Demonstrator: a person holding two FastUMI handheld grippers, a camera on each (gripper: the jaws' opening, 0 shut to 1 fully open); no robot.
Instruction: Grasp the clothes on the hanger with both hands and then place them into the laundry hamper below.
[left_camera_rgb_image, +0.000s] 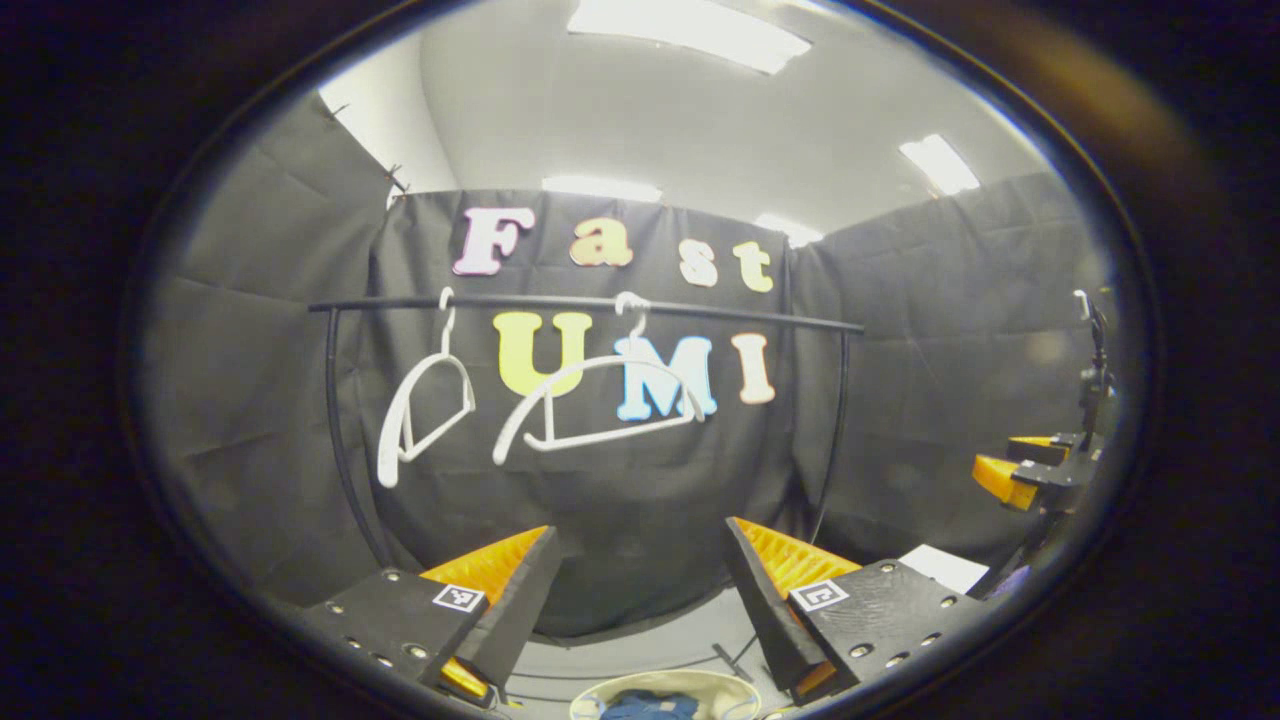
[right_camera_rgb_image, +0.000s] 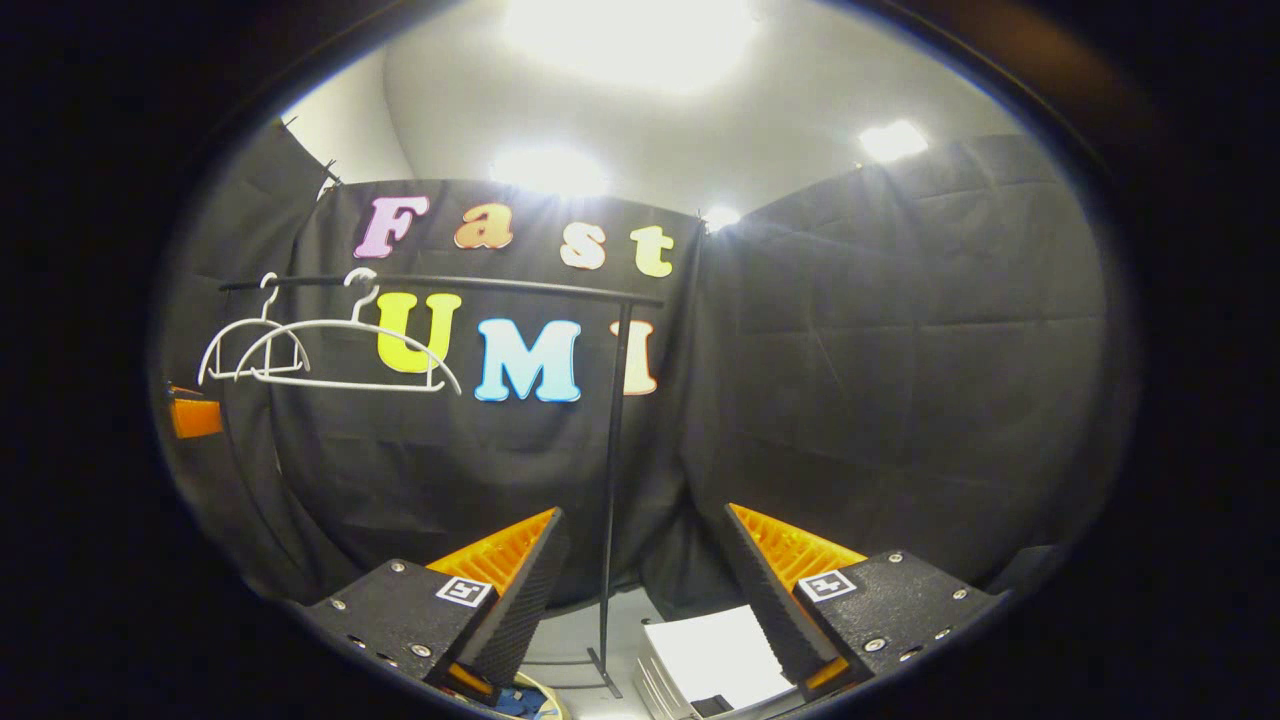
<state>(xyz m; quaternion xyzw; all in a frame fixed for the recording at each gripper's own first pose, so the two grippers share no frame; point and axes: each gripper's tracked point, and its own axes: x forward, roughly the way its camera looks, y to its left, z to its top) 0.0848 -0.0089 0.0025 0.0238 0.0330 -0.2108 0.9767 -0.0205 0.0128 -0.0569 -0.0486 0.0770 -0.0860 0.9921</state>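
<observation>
Two bare white hangers (left_camera_rgb_image: 600, 400) (left_camera_rgb_image: 425, 405) hang on the black rail (left_camera_rgb_image: 700, 308); in the right gripper view the same hangers (right_camera_rgb_image: 350, 350) hang on the rail (right_camera_rgb_image: 500, 287) at the left. Blue clothes (left_camera_rgb_image: 648, 705) lie in the pale round hamper (left_camera_rgb_image: 600, 695) at the bottom edge, below my left gripper (left_camera_rgb_image: 640, 545), which is open and holds nothing. The hamper's rim (right_camera_rgb_image: 545, 700) with blue cloth (right_camera_rgb_image: 512, 700) peeks under my right gripper (right_camera_rgb_image: 645, 530), also open and empty. The right gripper (left_camera_rgb_image: 1020, 470) appears far right in the left gripper view.
The rail's black upright (right_camera_rgb_image: 612, 480) stands on the pale floor just ahead of the right gripper. A white box-like object (right_camera_rgb_image: 710, 660) sits on the floor to its right, also seen as a white corner (left_camera_rgb_image: 945, 568). Black cloth walls surround the booth.
</observation>
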